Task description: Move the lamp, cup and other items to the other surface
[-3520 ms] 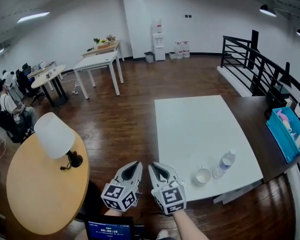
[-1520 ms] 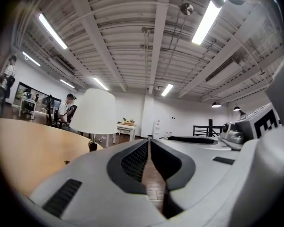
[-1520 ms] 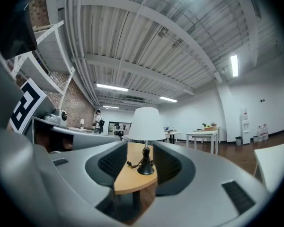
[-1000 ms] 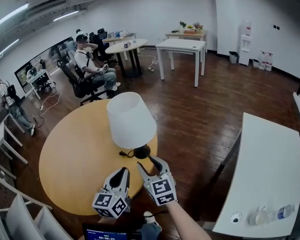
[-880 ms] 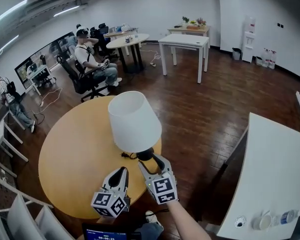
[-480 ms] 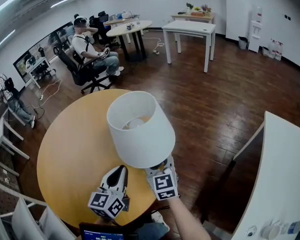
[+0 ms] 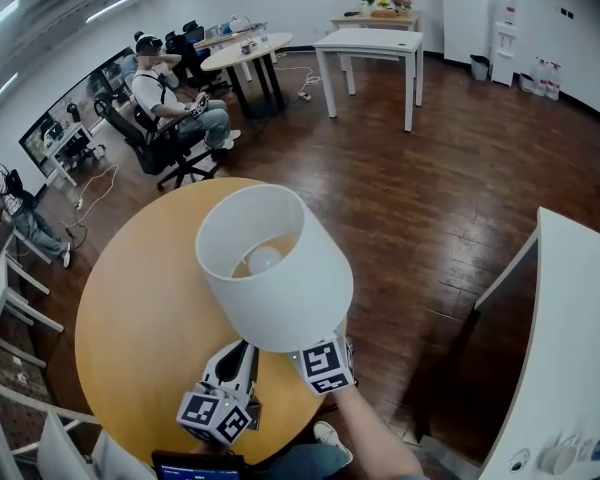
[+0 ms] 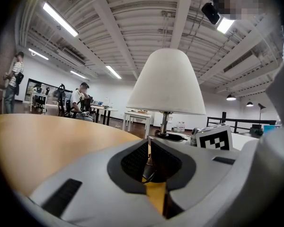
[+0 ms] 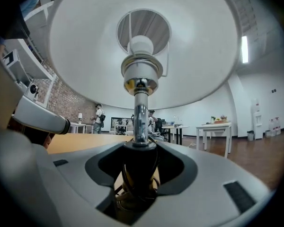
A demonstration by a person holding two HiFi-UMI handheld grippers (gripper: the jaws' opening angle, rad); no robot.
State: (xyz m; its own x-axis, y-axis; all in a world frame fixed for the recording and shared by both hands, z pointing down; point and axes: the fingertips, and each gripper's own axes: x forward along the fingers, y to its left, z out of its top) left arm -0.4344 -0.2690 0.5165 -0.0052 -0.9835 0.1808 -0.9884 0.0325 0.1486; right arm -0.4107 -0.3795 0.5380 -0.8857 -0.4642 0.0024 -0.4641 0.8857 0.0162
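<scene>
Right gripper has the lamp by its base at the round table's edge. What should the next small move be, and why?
Probably swing the lamp rightward, toward the white table. The right gripper has the lamp's dark base between its jaws, which are closing on it, so the grip looks set. The lamp is at the near edge of the round table.

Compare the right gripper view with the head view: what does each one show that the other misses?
Only the right gripper view: the lamp stem and socket seen from below, and the right tool with its jaws closing on the dark base between them. Only the head view: the round wooden table, the left tool resting over it, and the white table at right. Both: the white shade, the bulb and a seated person.
</scene>
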